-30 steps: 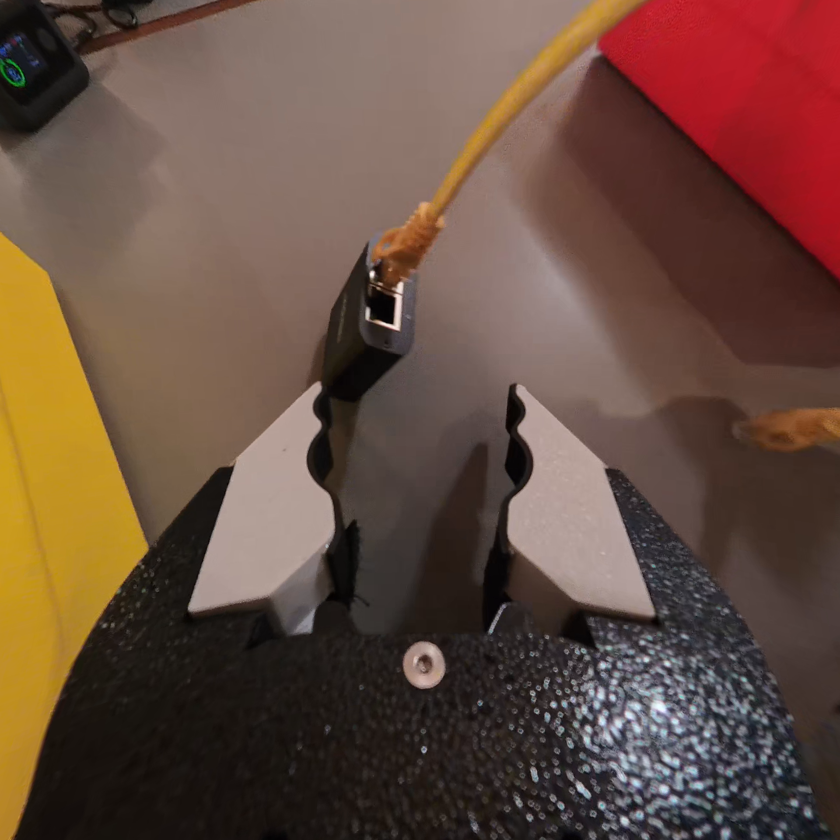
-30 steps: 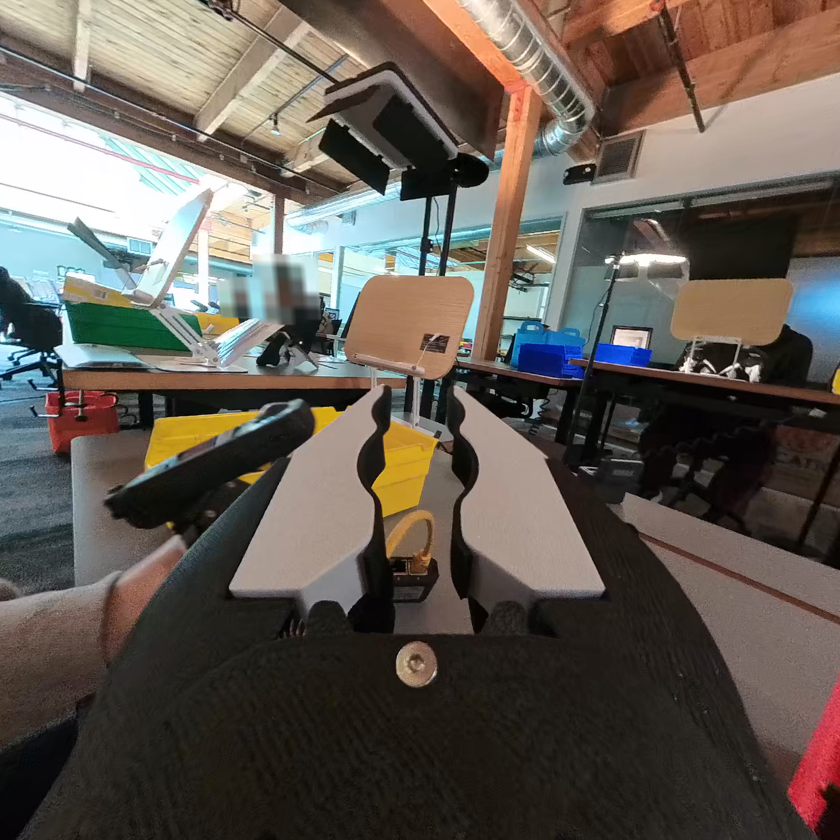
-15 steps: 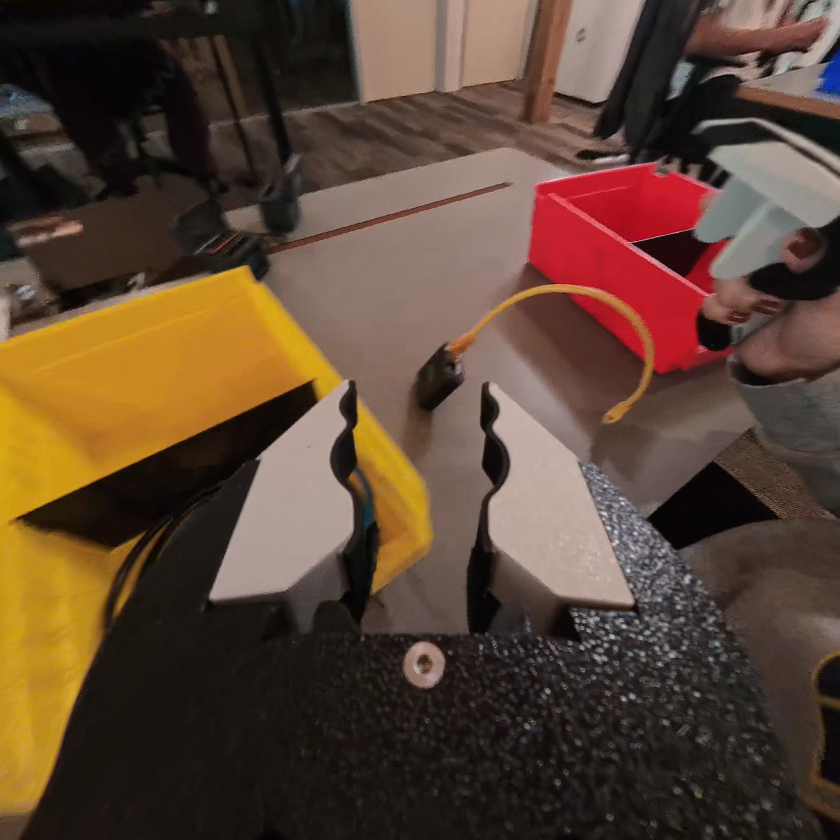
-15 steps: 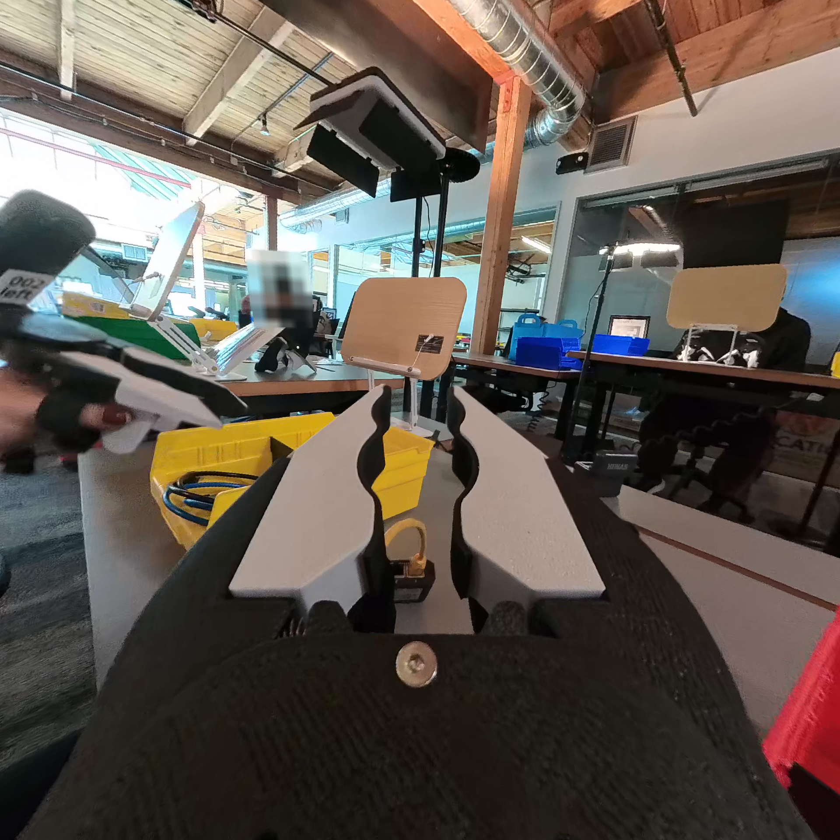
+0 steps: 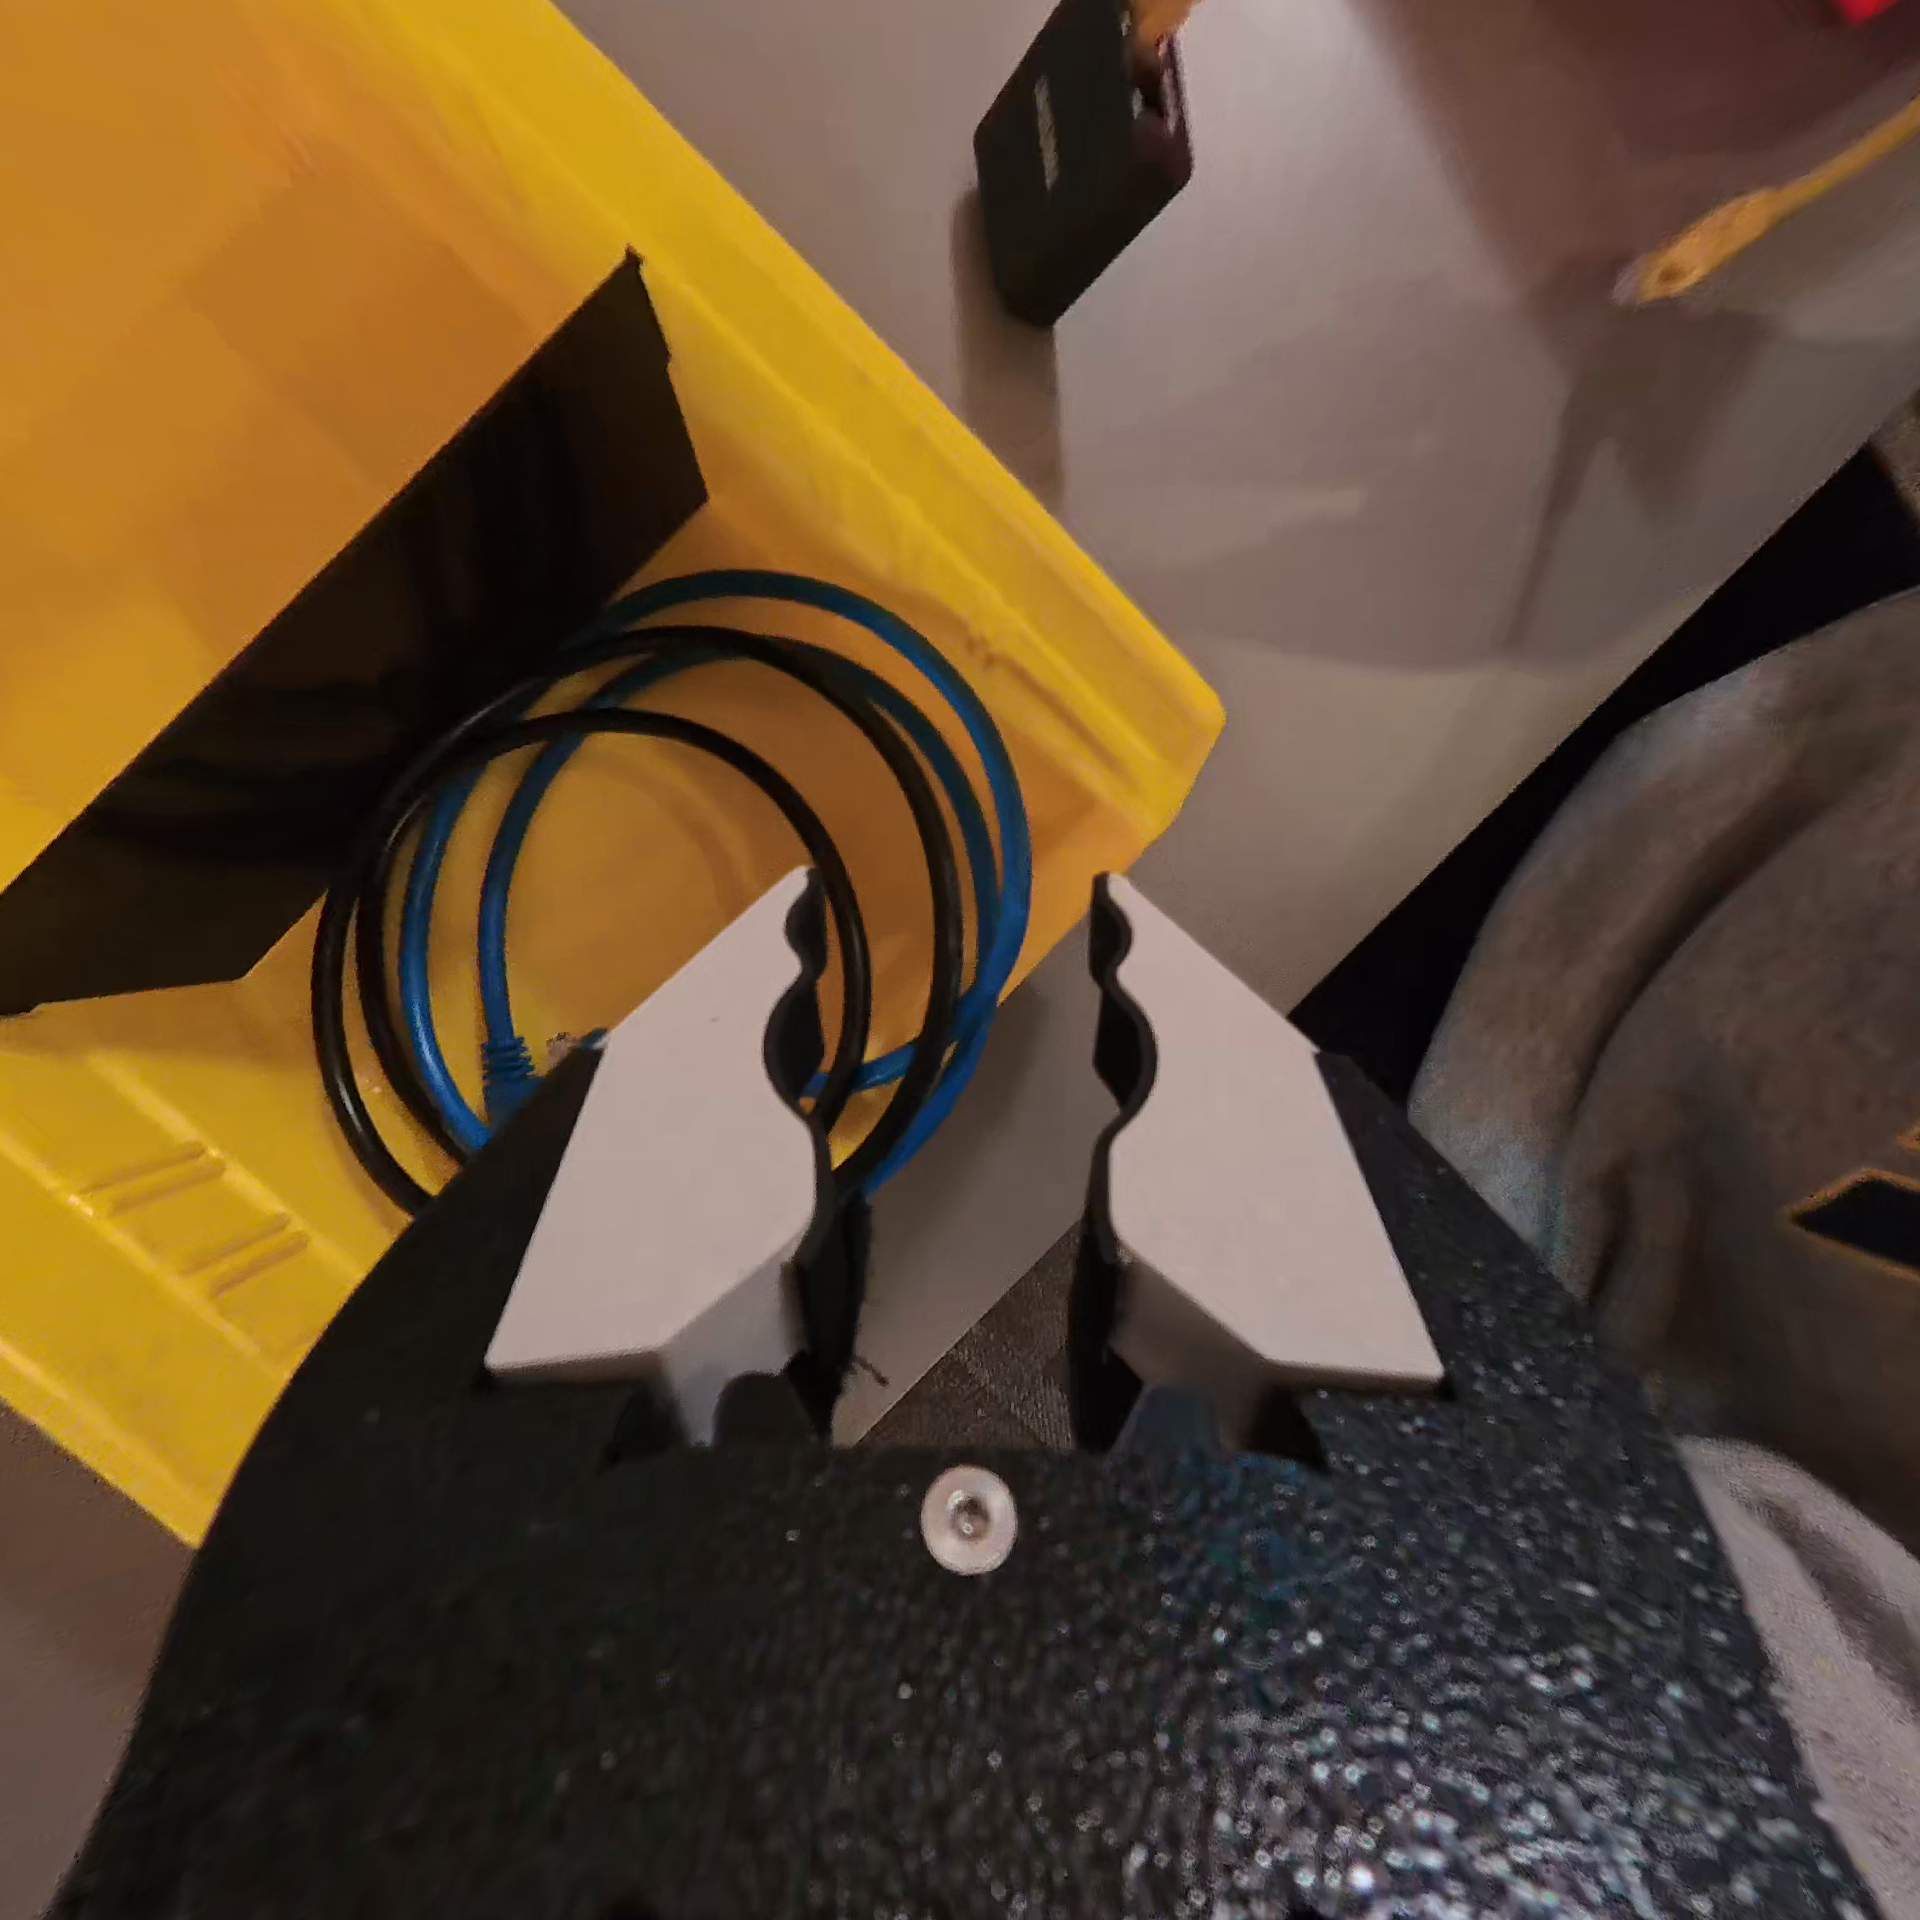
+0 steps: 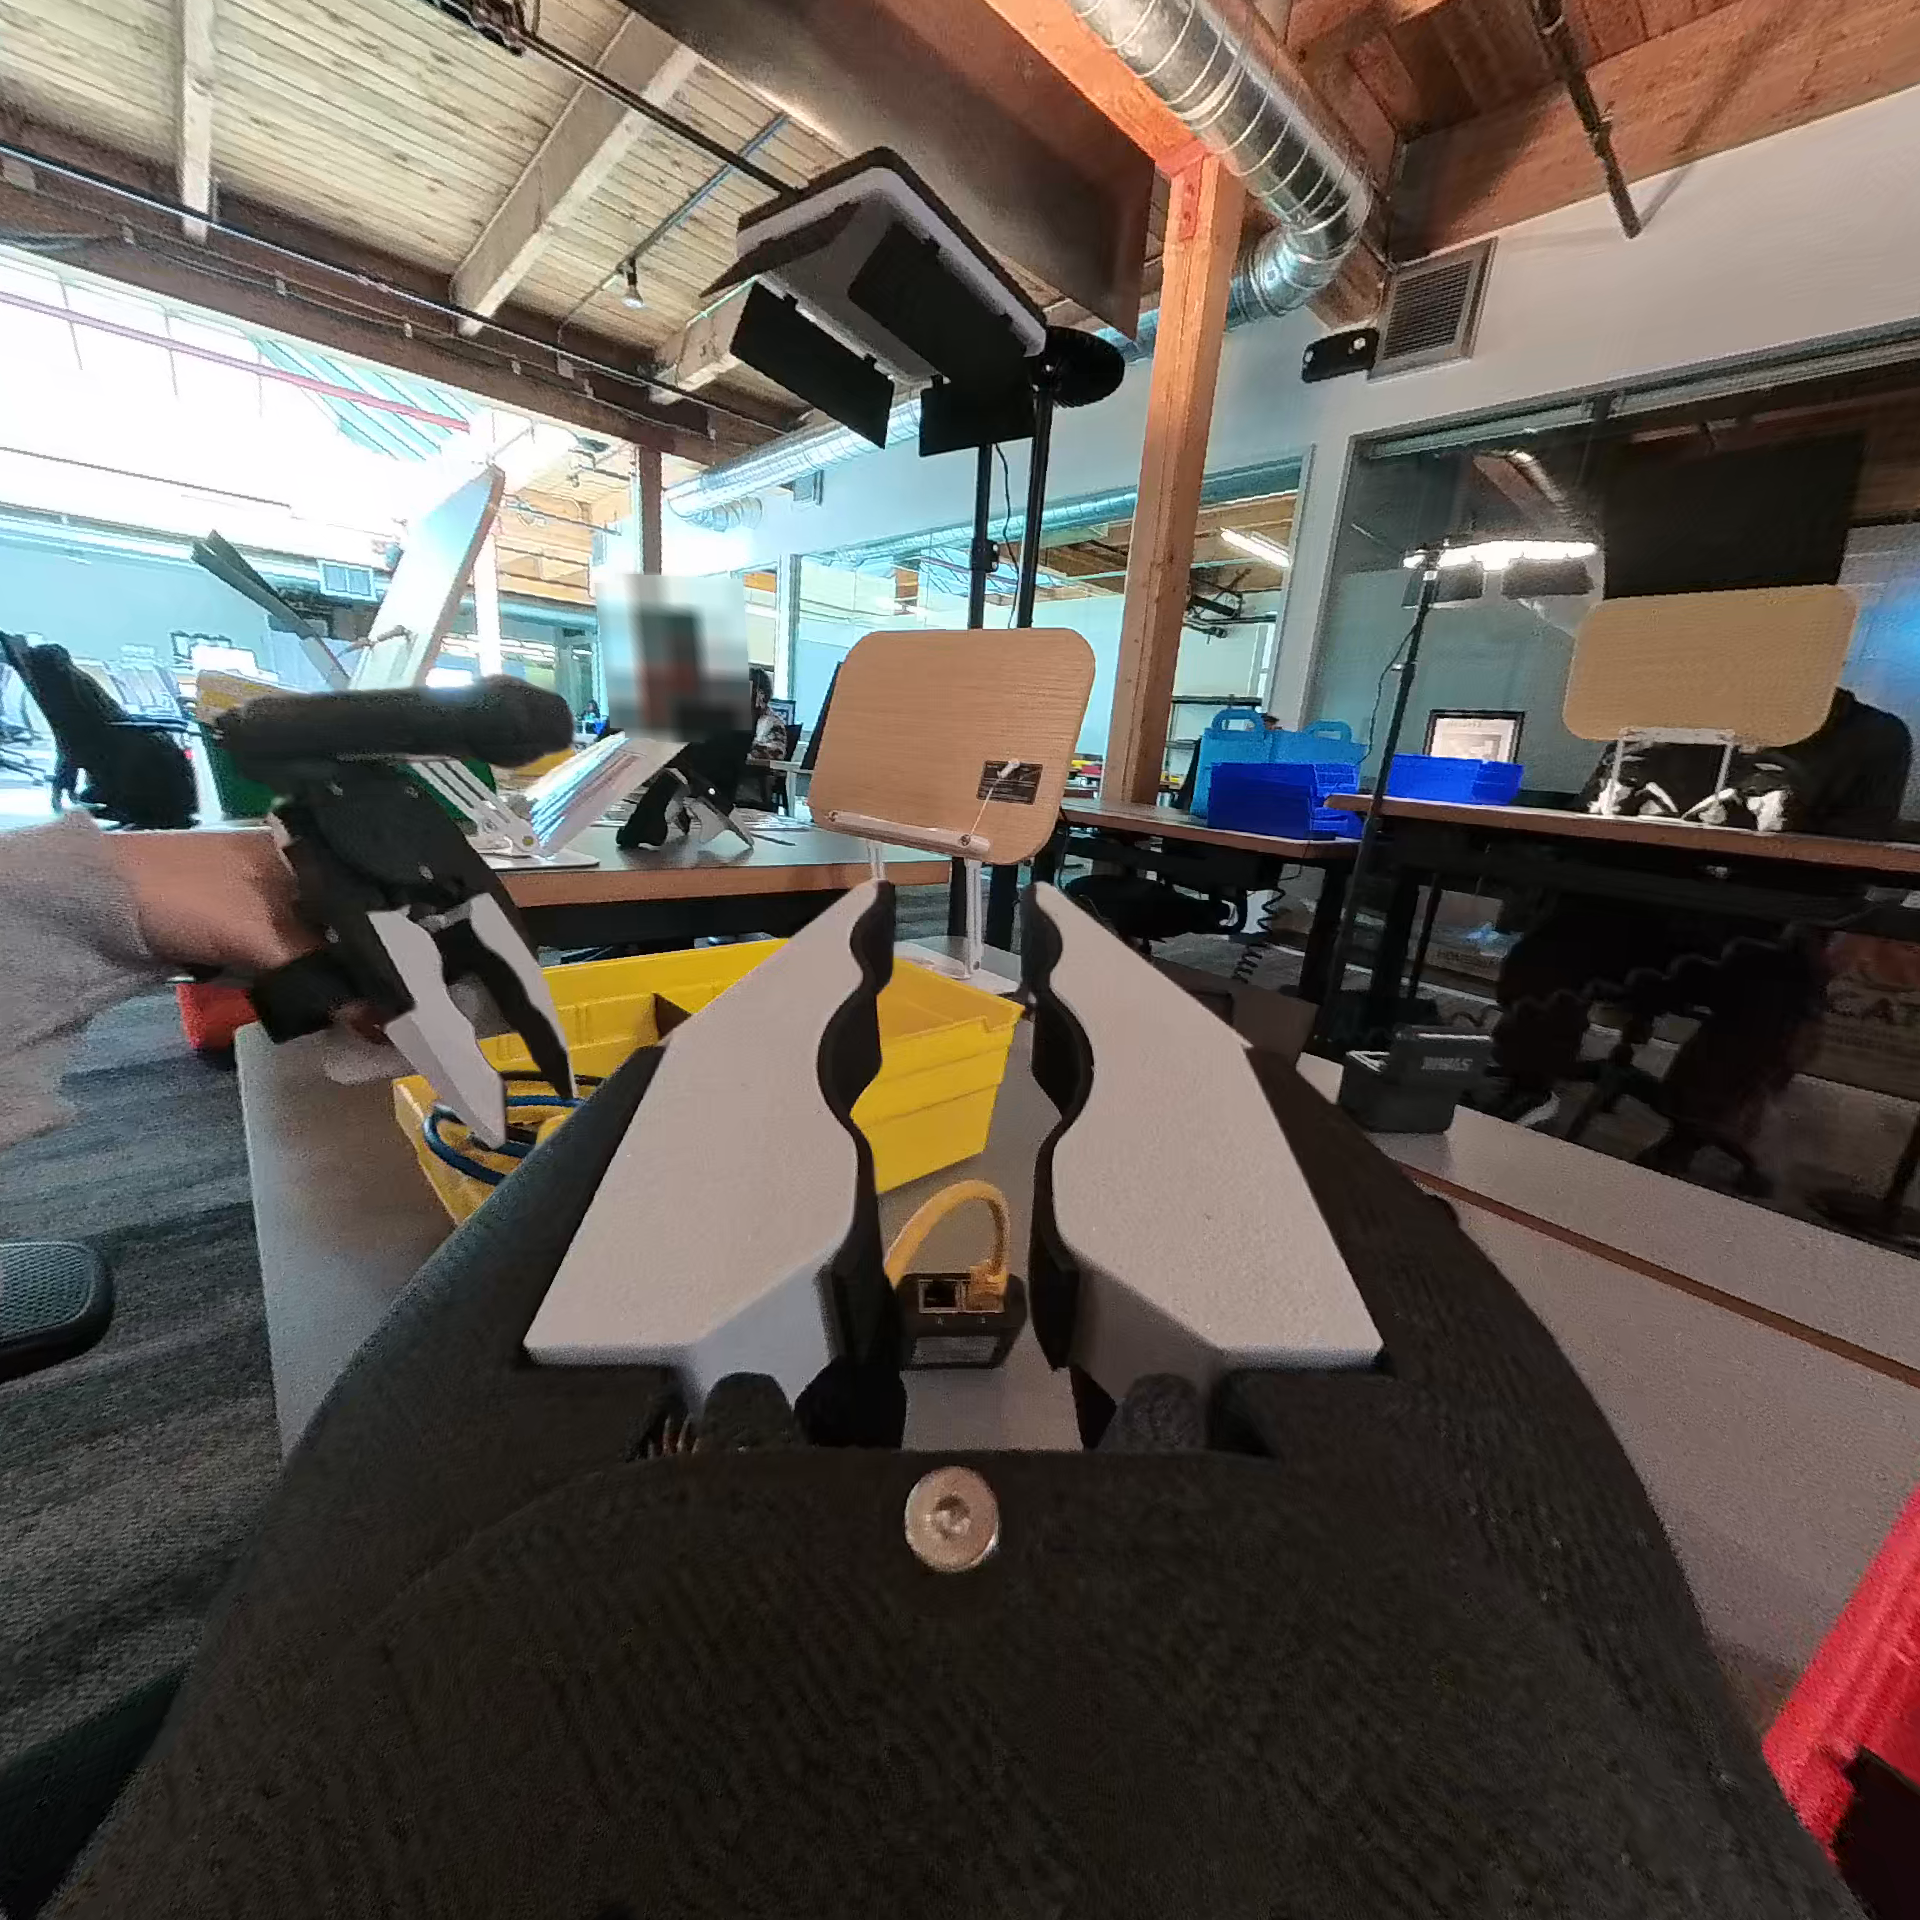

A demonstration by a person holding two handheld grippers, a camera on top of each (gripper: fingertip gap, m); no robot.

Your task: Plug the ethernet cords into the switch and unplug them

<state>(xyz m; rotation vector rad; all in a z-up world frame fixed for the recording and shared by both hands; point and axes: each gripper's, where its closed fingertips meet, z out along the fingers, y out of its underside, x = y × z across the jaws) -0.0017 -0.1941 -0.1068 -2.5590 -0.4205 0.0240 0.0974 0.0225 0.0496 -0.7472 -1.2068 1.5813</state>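
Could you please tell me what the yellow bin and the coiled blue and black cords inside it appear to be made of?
The yellow bin looks like moulded plastic, semi-glossy: its walls are uniform in colour, with raised ribs and a soft sheen. The coiled blue cord and coiled black cord seem jacketed in smooth flexible plastic or rubber, since they hold round loops and catch thin highlights. What lies beneath the jackets cannot be seen.
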